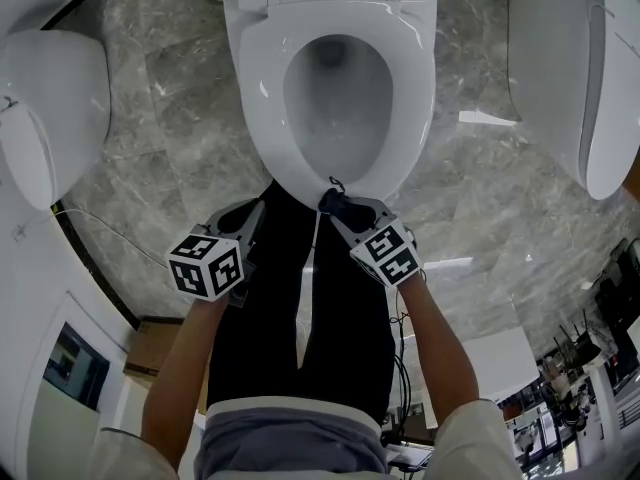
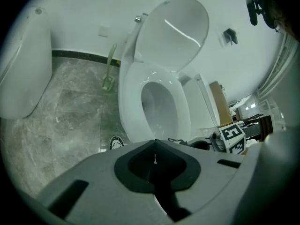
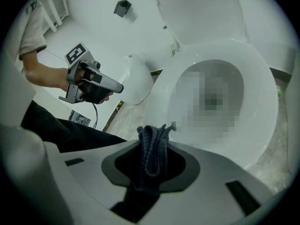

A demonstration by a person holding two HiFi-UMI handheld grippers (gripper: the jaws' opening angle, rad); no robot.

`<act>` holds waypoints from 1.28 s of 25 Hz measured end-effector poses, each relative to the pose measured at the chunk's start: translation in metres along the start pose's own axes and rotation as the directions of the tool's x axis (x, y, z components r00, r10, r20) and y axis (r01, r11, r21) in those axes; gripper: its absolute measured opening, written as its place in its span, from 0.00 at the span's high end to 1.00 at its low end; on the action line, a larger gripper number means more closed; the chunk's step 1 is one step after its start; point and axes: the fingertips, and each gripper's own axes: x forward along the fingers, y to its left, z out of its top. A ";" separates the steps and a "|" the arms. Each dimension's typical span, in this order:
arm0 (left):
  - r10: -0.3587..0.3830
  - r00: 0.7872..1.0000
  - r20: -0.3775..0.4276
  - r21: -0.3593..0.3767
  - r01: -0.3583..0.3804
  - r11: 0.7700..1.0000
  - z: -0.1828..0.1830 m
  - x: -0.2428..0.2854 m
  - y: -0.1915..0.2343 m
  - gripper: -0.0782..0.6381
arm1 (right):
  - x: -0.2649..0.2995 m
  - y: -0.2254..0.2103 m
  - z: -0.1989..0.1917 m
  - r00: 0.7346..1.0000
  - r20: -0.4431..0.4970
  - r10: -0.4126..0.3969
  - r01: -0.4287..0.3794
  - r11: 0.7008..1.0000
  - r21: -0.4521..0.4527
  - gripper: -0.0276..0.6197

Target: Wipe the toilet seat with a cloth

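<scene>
A white toilet seat (image 1: 405, 88) lies down on the bowl with its lid (image 2: 180, 29) raised. My right gripper (image 1: 338, 206) is shut on a dark blue cloth (image 3: 152, 146) folded between its jaws. The cloth (image 1: 335, 200) hangs right at the seat's front rim; contact is unclear. In the right gripper view the seat (image 3: 262, 107) fills the right half. My left gripper (image 1: 258, 208) is shut and empty, jaws meeting tip to tip, just left of the seat's front. In the left gripper view the seat (image 2: 131, 93) stands ahead.
Grey marble floor (image 1: 180, 98) surrounds the toilet. Another white fixture (image 1: 50, 108) stands at left and one (image 1: 575, 68) at right. A green toilet brush (image 2: 108, 76) leans by the wall. My dark trouser legs (image 1: 300, 308) stand just before the bowl.
</scene>
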 end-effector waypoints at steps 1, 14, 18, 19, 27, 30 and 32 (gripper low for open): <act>0.001 1.000 0.002 0.000 -0.001 1.000 0.000 0.000 -0.002 0.88 | -0.004 -0.004 -0.002 1.000 -0.002 -0.007 0.007 1.000 0.009 0.82; 0.011 0.999 0.033 -0.026 -0.011 1.000 0.002 0.004 -0.024 0.88 | -0.045 -0.057 -0.020 0.993 -0.059 -0.100 0.098 0.995 -0.033 0.82; 0.013 0.999 0.037 -0.036 -0.012 0.999 0.000 0.006 -0.029 0.88 | -0.049 -0.066 -0.018 0.990 -0.085 -0.112 0.101 0.988 -0.116 0.82; 0.014 0.999 0.040 -0.039 -0.013 0.999 0.000 0.006 -0.030 0.88 | -0.050 -0.069 -0.016 0.989 -0.089 -0.116 0.103 0.986 -0.134 0.82; 0.000 0.999 0.036 -0.054 0.002 0.999 0.001 0.010 -0.038 0.88 | -0.063 -0.096 0.005 0.980 -0.093 -0.173 0.142 0.950 -0.278 0.82; -0.010 1.000 0.028 -0.060 0.012 0.998 0.002 0.013 -0.043 0.88 | -0.067 -0.106 0.013 0.977 -0.094 -0.192 0.155 0.938 -0.309 0.82; -0.017 1.000 0.023 -0.062 0.019 0.998 0.004 0.014 -0.044 0.88 | -0.068 -0.111 0.018 0.975 -0.102 -0.199 0.156 0.931 -0.329 0.82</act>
